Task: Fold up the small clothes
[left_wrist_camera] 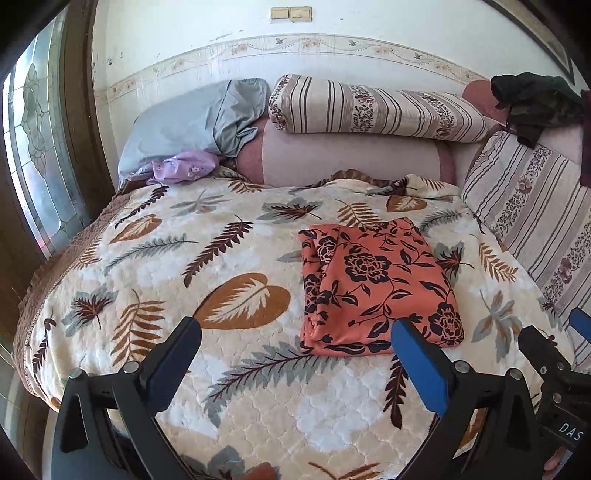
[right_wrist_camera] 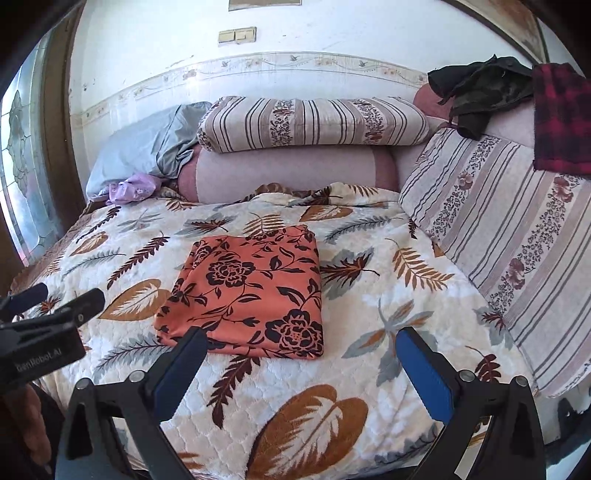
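Left wrist view: folded orange cloth lies on the bedspread, ahead-right of the left gripper; right gripper is nearer. Both gape wide, empty.

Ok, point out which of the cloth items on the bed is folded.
The orange floral cloth, a flat rectangle in the middle of the blanket. The purple cloth by the pillows is crumpled; the dark garment hangs bunched.

One folded orange floral cloth, one leaf-print blanket, three striped cushions, one grey pillow, one purple garment, two wall switches
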A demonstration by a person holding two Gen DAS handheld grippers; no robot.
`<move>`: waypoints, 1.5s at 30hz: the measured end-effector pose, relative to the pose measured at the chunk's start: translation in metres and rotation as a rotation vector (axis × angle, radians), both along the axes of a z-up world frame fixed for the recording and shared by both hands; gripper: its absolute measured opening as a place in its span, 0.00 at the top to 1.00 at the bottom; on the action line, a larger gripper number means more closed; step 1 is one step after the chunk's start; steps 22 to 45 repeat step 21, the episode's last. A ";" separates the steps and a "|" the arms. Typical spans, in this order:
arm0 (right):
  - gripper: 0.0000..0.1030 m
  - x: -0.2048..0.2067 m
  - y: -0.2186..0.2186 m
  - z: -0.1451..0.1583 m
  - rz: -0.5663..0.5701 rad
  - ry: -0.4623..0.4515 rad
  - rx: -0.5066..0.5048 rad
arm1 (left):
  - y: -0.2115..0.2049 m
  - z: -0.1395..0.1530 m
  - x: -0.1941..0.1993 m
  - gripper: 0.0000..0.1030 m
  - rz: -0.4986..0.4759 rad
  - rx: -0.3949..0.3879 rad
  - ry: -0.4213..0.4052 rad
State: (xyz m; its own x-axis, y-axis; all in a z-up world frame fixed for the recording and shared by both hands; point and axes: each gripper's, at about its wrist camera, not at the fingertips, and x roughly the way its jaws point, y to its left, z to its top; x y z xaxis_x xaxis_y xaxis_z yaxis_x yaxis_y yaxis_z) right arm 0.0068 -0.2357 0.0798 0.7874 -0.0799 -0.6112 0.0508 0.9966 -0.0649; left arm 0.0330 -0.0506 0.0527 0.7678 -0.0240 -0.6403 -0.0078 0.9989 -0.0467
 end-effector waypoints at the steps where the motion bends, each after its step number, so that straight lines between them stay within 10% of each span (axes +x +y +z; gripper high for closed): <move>1: 0.00 0.002 0.001 0.000 0.000 0.004 0.000 | 0.000 -0.001 0.001 0.01 -0.004 -0.004 0.003; 45: 0.00 0.041 0.018 -0.004 0.039 0.025 -0.027 | -0.005 -0.002 0.032 0.01 -0.034 -0.021 -0.025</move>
